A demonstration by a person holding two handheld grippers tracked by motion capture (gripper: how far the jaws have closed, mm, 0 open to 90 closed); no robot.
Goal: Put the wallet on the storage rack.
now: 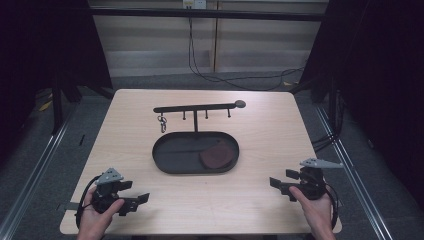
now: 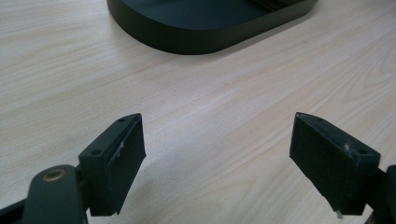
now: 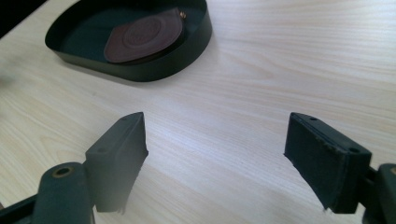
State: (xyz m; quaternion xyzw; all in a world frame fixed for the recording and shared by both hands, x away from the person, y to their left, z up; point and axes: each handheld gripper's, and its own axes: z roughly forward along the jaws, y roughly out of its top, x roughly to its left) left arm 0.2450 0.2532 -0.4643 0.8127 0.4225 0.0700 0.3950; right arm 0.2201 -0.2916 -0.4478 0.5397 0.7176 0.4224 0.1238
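Ahead of the right gripper [image 3: 215,158], whose jaws are black, the oval tray [image 3: 154,70] is matte black and the pouch [image 3: 142,39] in it dark reddish-brown leather. Under both grippers the table [image 3: 261,74] is pale beige woodgrain.
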